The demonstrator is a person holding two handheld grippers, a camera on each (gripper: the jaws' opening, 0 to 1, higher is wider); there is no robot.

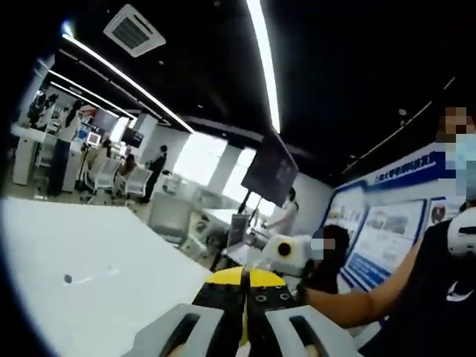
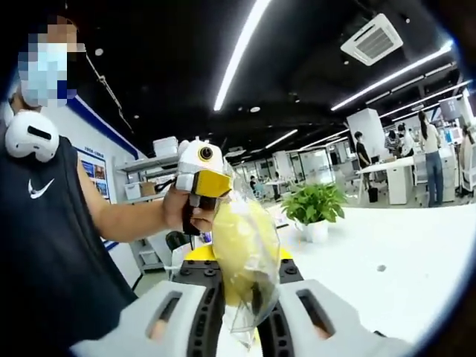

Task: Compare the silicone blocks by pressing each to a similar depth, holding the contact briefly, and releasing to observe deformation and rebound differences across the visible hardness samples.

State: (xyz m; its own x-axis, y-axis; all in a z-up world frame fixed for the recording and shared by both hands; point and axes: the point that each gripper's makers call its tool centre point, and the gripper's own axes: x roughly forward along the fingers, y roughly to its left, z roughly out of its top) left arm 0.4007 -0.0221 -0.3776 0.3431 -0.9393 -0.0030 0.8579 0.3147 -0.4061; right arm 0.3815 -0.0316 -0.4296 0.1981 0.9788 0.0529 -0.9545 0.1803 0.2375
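We see a yellow block in a clear bag (image 2: 245,249) held up in the air, well above the white table (image 2: 401,253). In the right gripper view it stands between the jaws of the right gripper (image 2: 239,309), which look closed onto the lower part of the bag, its long axis running up and away from them. The left gripper (image 2: 199,178) comes in from the left of the bag, held in a person's hand (image 2: 186,212), and touches or nearly touches the bag's top; we cannot tell which.

In the left gripper view the jaws of that gripper (image 1: 244,323) are drawn together with only a thin slit between them, and something yellow (image 1: 245,277) lies right at their tips; whether they pinch it we cannot tell. Beyond it sits the right gripper (image 1: 286,253) in a gloved hand (image 1: 323,271).

So the bag lies straight ahead of both grippers, between them, the right one carrying it. We judge that no pressing can start until the block is out of the bag and down on the table.

As for writing, the blue wall board (image 1: 405,175) beyond the bag carries characters too small to read, and the person's dark shirt (image 2: 44,223) bears a white swoosh mark.
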